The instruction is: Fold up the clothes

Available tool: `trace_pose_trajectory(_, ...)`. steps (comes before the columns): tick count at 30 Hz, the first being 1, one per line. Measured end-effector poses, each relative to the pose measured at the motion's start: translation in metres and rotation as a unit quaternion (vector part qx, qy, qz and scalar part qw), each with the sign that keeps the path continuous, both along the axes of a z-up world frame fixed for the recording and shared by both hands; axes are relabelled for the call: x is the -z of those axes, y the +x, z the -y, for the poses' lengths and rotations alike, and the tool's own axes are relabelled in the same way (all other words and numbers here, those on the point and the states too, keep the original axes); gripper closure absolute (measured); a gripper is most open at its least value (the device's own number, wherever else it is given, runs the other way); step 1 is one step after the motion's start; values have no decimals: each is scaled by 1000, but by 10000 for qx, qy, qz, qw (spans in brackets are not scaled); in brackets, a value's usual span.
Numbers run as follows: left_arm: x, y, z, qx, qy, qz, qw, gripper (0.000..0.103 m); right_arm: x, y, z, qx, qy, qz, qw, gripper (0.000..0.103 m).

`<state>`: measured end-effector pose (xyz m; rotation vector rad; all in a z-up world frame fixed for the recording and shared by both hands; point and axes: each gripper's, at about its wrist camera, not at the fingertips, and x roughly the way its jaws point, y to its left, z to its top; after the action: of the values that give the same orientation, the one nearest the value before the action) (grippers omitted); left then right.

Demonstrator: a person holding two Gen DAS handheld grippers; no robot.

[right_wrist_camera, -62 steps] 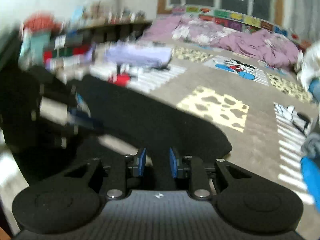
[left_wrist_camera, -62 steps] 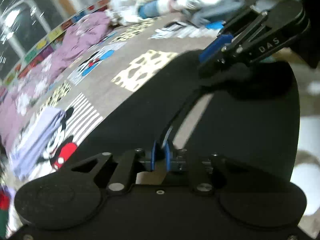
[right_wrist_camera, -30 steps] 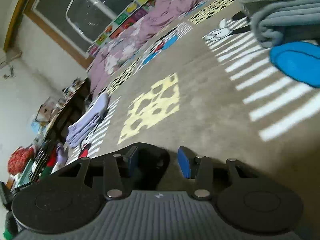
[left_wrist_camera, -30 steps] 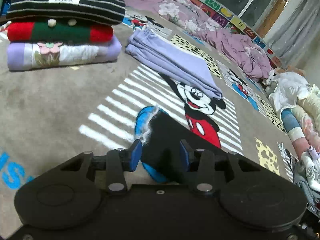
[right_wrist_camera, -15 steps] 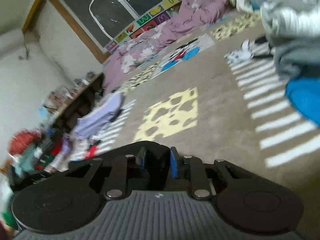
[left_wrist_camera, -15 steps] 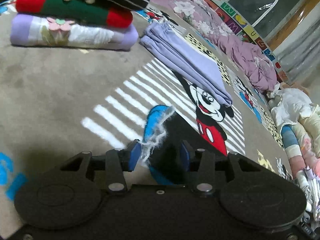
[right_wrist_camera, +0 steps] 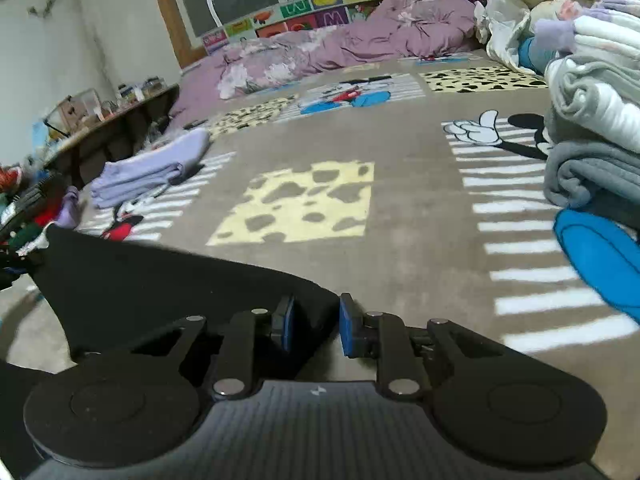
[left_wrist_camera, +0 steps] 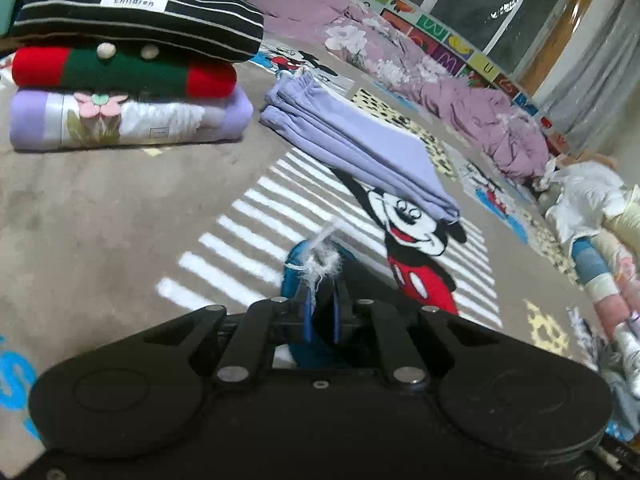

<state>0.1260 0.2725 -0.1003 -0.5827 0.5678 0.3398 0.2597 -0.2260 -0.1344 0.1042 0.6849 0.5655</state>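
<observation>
Cartoon-print carpet (right_wrist_camera: 400, 208) is carrying the black garment (right_wrist_camera: 160, 280), lying flat w/ both near corners now getting pinched: right gripper (right_wrist_camera: 314, 326) narrow, clamping the right corner; left gripper (left_wrist_camera: 322, 312), open a sec ago, now nearly shut on the frayed one. Fold-over prob coming next.
</observation>
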Motion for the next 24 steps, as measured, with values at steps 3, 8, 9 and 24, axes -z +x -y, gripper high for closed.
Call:
trace_pose_trajectory(3, 1, 2, 1, -15, 26, -43, 10000, 95, -1, -2, -3, -16, -90, 71, 9999, 78)
trace_pose_trajectory(8, -2, 9, 2, 51, 182, 22, 9998, 95, -2, -2, -3, -36, -84, 131, 9999, 78)
trace_pose_trajectory(9, -3, 10, 2, 76, 235, 53, 9997, 95, -3, -3, -3, -33, -73, 131, 9999, 78)
trace_pose_trajectory(24, -30, 5, 31, -207, 1629, -437, 9855, 69, -18, -13, -3, 135, -517, 488, 9974, 59)
